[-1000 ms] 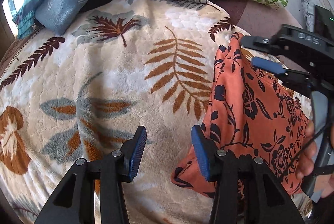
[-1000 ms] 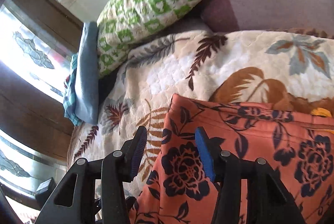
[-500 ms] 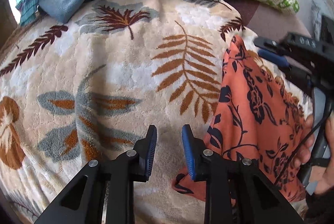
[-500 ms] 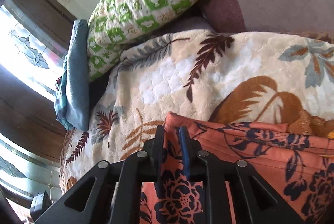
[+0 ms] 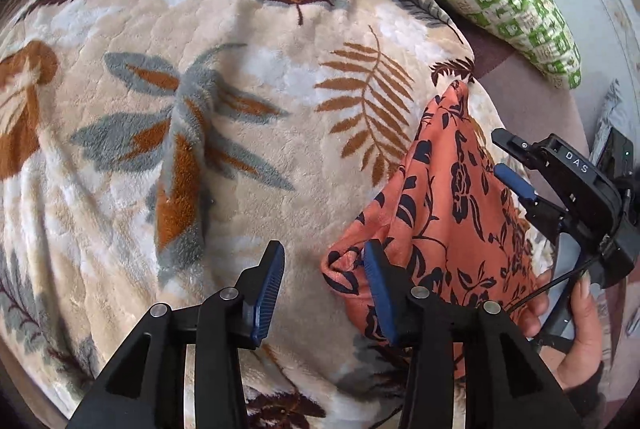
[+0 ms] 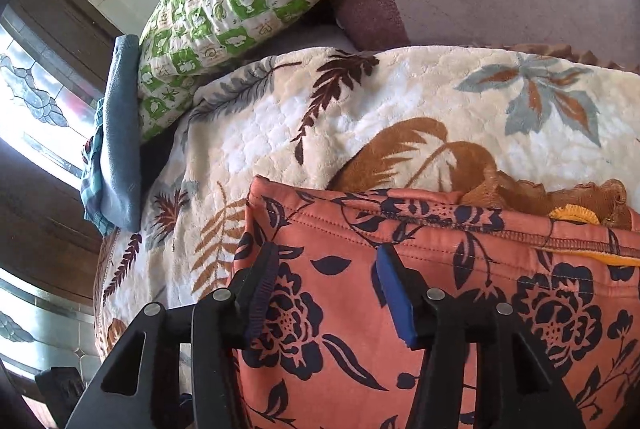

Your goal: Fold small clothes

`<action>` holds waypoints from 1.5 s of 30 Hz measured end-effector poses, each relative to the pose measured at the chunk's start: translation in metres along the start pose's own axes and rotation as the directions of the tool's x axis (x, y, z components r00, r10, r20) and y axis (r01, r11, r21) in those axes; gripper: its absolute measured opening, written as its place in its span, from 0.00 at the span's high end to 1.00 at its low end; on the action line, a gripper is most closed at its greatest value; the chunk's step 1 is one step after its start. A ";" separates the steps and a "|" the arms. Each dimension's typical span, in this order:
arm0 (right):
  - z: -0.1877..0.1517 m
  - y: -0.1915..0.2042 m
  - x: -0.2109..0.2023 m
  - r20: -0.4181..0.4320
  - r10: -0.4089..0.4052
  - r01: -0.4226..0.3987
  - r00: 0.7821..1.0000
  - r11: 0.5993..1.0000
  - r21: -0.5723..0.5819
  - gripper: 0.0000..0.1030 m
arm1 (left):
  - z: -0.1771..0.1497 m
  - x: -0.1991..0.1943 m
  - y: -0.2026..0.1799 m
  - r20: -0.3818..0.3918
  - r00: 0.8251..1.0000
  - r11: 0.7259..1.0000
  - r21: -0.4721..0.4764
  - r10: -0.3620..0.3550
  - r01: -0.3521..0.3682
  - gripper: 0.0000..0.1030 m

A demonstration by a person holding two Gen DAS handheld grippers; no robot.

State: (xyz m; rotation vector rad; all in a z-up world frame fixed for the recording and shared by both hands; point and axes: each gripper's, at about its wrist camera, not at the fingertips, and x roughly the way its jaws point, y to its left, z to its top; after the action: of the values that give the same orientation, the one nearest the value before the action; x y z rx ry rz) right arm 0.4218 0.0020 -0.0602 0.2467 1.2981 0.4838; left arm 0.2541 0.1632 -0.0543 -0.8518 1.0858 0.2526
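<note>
Two grippers hang over an orange floral garment [image 6: 460, 301] lying on the leaf-patterned blanket [image 5: 248, 77] of a bed. Left gripper [image 5: 324, 289] has just been opening; its jaws stand apart and empty, the garment's bunched corner just beside its right finger. Right gripper [image 6: 328, 289] has also just been opening, jaws apart directly above the cloth, nothing pinched.

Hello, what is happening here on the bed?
A person is folding a small orange floral garment on a leaf-patterned blanket, holding one tool in each hand. Both tools have just been opening. The left tool stands open at the garment's near corner, gripping nothing. The right tool hovers open over the cloth near its stitched hem. A green checked pillow and folded blue clothes lie at the far side.
</note>
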 end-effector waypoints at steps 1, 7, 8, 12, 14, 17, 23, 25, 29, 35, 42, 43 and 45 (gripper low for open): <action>0.001 0.007 0.004 -0.005 -0.003 0.003 1.000 1.000 -0.021 0.47 | -0.004 -0.004 0.005 0.003 1.000 0.999 -0.035 -0.018 0.019 0.59; 0.002 0.049 0.034 -0.070 -0.051 0.041 0.996 0.990 -0.136 0.42 | -0.020 -0.014 0.008 -0.030 0.999 0.997 -0.071 -0.024 0.022 0.57; 0.002 0.054 0.040 -0.087 -0.078 0.064 0.993 0.985 -0.159 0.42 | -0.020 -0.012 0.012 -0.046 0.998 0.995 -0.092 -0.030 0.025 0.57; 0.003 0.070 0.059 -0.099 -0.165 0.139 0.981 0.964 -0.228 0.34 | -0.014 0.007 0.021 -0.099 0.993 0.988 -0.149 -0.059 0.044 0.56; 0.001 0.075 0.069 -0.118 -0.196 0.162 0.973 0.954 -0.250 0.27 | -0.008 0.011 0.018 -0.083 0.994 0.989 -0.138 -0.071 0.059 0.53; -0.006 0.082 0.088 -0.133 -0.301 0.242 0.944 0.909 -0.339 0.24 | -0.005 0.016 0.008 -0.062 0.994 0.992 -0.093 -0.093 0.087 0.44; -0.014 0.079 0.082 -0.088 -0.328 0.265 0.941 0.871 -0.413 0.32 | -0.006 0.028 0.006 -0.124 0.977 0.984 -0.067 -0.174 0.166 0.59; -0.012 0.070 0.074 -0.107 -0.299 0.240 0.948 0.896 -0.373 0.33 | -0.009 0.025 0.015 -0.168 0.968 0.978 -0.123 -0.188 0.169 0.61; -0.008 0.058 0.067 -0.127 -0.276 0.222 0.953 0.917 -0.332 0.32 | -0.008 0.026 0.011 -0.171 0.971 0.984 -0.076 -0.170 0.159 0.56; -0.007 0.068 0.075 -0.068 -0.350 0.291 0.934 0.858 -0.423 0.37 | 0.001 0.044 -0.005 -0.167 0.965 0.977 0.026 -0.204 0.211 0.83; -0.008 0.054 0.024 -0.005 -0.268 0.241 0.964 0.877 -0.416 0.85 | 0.001 0.033 -0.019 -0.097 0.970 0.962 0.138 -0.225 0.237 0.91; -0.008 0.049 0.011 0.013 -0.247 0.231 0.969 0.885 -0.404 0.86 | -0.004 0.023 -0.028 -0.062 0.972 0.953 0.191 -0.228 0.236 0.91; -0.005 0.040 -0.012 0.045 -0.212 0.213 0.976 0.906 -0.365 0.87 | -0.020 0.003 -0.048 0.018 0.975 0.929 0.307 -0.222 0.206 0.91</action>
State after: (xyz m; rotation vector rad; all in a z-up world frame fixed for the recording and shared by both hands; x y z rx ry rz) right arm 0.4061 0.0307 -0.0334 -0.2075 1.1876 0.5286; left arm 0.2696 0.1167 -0.0375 -0.6749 0.9426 -0.0756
